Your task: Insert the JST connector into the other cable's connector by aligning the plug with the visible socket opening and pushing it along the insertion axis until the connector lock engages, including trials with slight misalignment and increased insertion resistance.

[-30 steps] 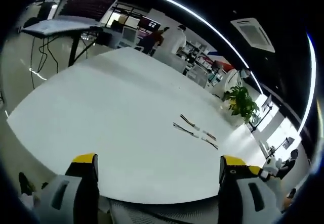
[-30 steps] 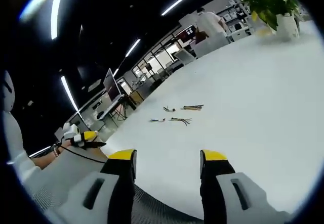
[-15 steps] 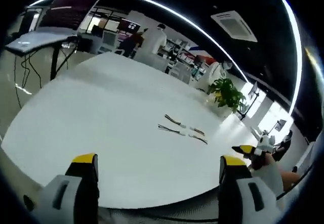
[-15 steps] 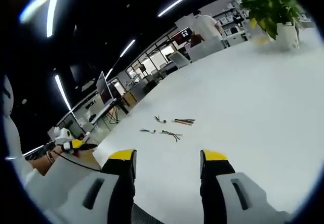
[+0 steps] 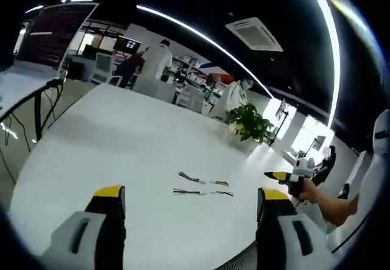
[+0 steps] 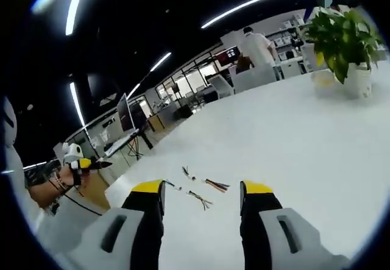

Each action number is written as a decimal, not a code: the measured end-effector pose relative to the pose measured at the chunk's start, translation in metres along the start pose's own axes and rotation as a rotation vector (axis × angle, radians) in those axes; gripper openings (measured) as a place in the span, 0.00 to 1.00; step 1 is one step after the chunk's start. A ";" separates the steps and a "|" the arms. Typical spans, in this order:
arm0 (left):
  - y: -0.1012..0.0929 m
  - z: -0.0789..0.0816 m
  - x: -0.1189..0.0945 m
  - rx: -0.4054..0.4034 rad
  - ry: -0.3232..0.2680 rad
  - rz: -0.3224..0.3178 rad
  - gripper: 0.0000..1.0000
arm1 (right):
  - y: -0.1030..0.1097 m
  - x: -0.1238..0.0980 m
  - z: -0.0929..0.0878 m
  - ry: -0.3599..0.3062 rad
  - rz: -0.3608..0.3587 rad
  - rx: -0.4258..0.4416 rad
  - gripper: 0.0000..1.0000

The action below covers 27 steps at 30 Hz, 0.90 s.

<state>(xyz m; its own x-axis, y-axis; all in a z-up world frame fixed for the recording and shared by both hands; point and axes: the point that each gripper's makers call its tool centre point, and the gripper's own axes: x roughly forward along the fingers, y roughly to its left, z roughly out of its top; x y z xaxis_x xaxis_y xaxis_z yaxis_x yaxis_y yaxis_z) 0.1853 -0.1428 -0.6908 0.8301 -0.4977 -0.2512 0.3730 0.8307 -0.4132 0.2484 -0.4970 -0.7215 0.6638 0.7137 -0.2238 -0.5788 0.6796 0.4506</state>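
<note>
Nearest, the left gripper (image 5: 186, 212) and right gripper (image 6: 201, 206) both stand spread and empty above the white table (image 5: 122, 136), where the cables (image 5: 204, 188) lie loose ahead, likely light, limp and fragile, best pinched at their connector housings; beyond stands a potted plant (image 6: 344, 38).
</note>
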 end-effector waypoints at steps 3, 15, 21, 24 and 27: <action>-0.006 0.020 0.008 0.047 -0.041 -0.033 0.98 | 0.005 0.009 0.017 -0.037 0.023 -0.007 0.45; -0.025 0.040 0.065 0.223 0.025 -0.201 0.79 | 0.011 0.035 0.036 -0.019 0.074 -0.062 0.36; -0.026 0.031 0.093 0.287 0.092 -0.260 0.79 | 0.009 0.048 0.037 0.002 0.086 -0.086 0.35; -0.028 0.029 0.106 0.280 0.112 -0.308 0.78 | 0.005 0.053 0.036 0.016 0.079 -0.104 0.35; -0.025 0.028 0.120 0.296 0.127 -0.338 0.75 | -0.003 0.061 0.035 0.033 0.074 -0.120 0.35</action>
<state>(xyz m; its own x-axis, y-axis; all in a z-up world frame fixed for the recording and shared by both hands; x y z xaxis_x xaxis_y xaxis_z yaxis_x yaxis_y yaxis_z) 0.2869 -0.2162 -0.6862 0.5912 -0.7640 -0.2583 0.7313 0.6429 -0.2278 0.3066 -0.4614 -0.7062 0.6025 0.7663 -0.2231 -0.6793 0.6391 0.3608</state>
